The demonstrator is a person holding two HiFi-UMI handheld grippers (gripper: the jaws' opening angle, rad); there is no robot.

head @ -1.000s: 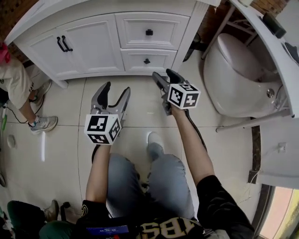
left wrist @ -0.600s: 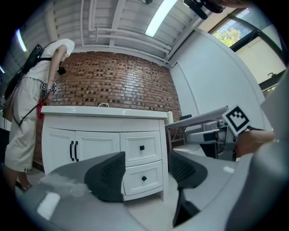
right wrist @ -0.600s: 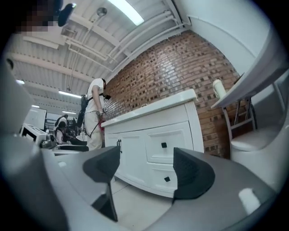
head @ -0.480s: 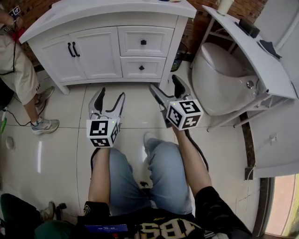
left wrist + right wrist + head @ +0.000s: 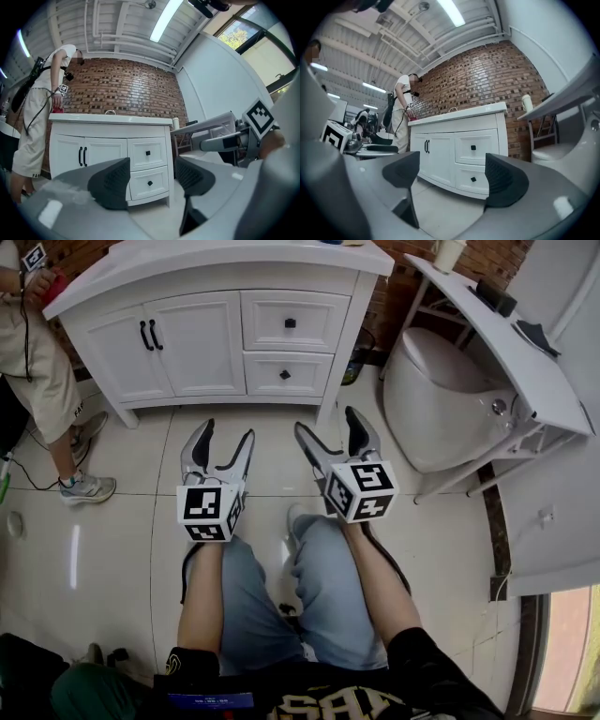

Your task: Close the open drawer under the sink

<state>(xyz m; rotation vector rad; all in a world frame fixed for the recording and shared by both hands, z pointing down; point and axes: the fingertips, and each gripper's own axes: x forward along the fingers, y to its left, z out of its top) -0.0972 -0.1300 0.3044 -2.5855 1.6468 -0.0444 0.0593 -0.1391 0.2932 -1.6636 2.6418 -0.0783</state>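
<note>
While right tool (image 5: 327,423) opens (empty), panelled white drawer (image 5: 288,374) flush

Blue jeans (image 5: 323,592), black short sleeves (image 5: 427,657), pale lettering (image 5: 323,702) on top (image 5: 384,688), white shoe (image 5: 299,515)

No legible text, pale letters on the wearer's dark shirt (image 5: 323,704) cut off, print on bystander's shorts (image 5: 28,145) too small

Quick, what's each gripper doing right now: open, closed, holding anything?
Left gripper: open, nothing between its jaws.
Right gripper: jaws opening, nothing between them.
</note>
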